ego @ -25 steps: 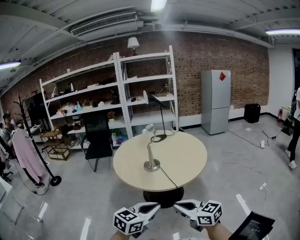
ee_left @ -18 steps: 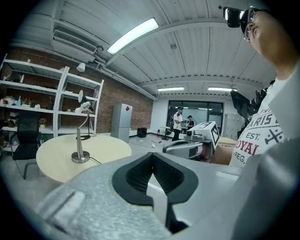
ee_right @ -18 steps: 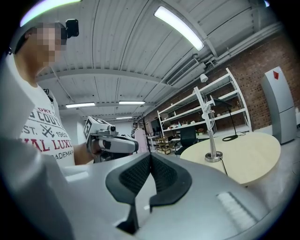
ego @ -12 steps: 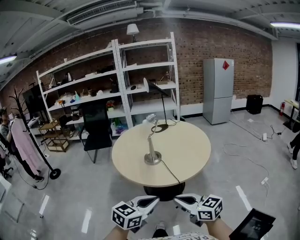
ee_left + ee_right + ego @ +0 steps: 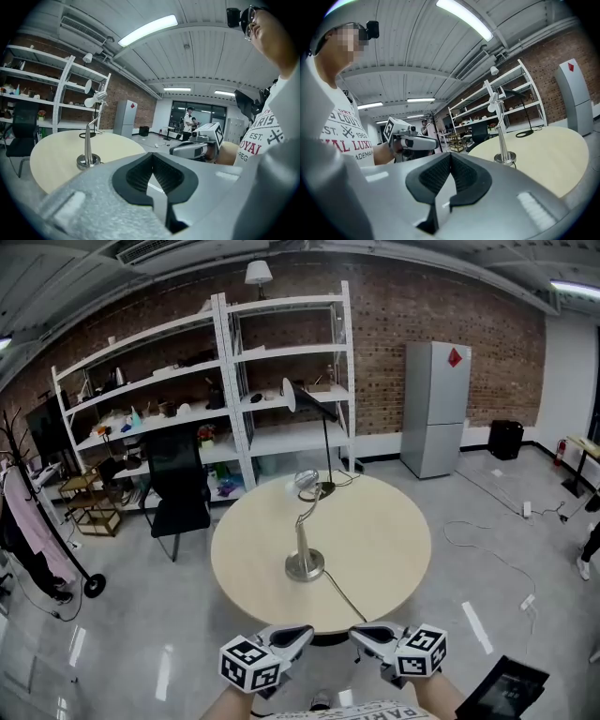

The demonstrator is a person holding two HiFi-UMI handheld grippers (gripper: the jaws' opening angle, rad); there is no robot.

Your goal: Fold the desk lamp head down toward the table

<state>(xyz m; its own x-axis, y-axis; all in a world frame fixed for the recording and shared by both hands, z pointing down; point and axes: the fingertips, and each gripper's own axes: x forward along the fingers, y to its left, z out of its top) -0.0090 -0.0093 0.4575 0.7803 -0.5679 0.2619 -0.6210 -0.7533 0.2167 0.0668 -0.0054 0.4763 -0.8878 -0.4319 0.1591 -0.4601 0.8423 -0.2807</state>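
A silver desk lamp (image 5: 305,559) stands upright on the round beige table (image 5: 384,540), its bent neck rising to a small head (image 5: 307,482). Its cord runs off the table's near edge. My left gripper (image 5: 302,632) and right gripper (image 5: 359,633) hover side by side just short of that near edge, both shut and empty, tips turned toward each other. In the left gripper view the lamp (image 5: 87,143) is ahead at left, beyond the shut jaws of the left gripper (image 5: 151,169). The right gripper view shows the lamp (image 5: 504,136) at right of the right gripper (image 5: 449,172).
A black floor-style lamp (image 5: 322,442) stands at the table's far edge. Behind are white shelves (image 5: 234,381), a black chair (image 5: 178,493), a grey fridge (image 5: 433,423) and a coat rack (image 5: 28,521). A cable (image 5: 487,559) trails on the floor at right.
The table and lamp have come nearer and larger in the head view as both grippers advanced toward the table edge. Both pairs of jaws stayed shut.
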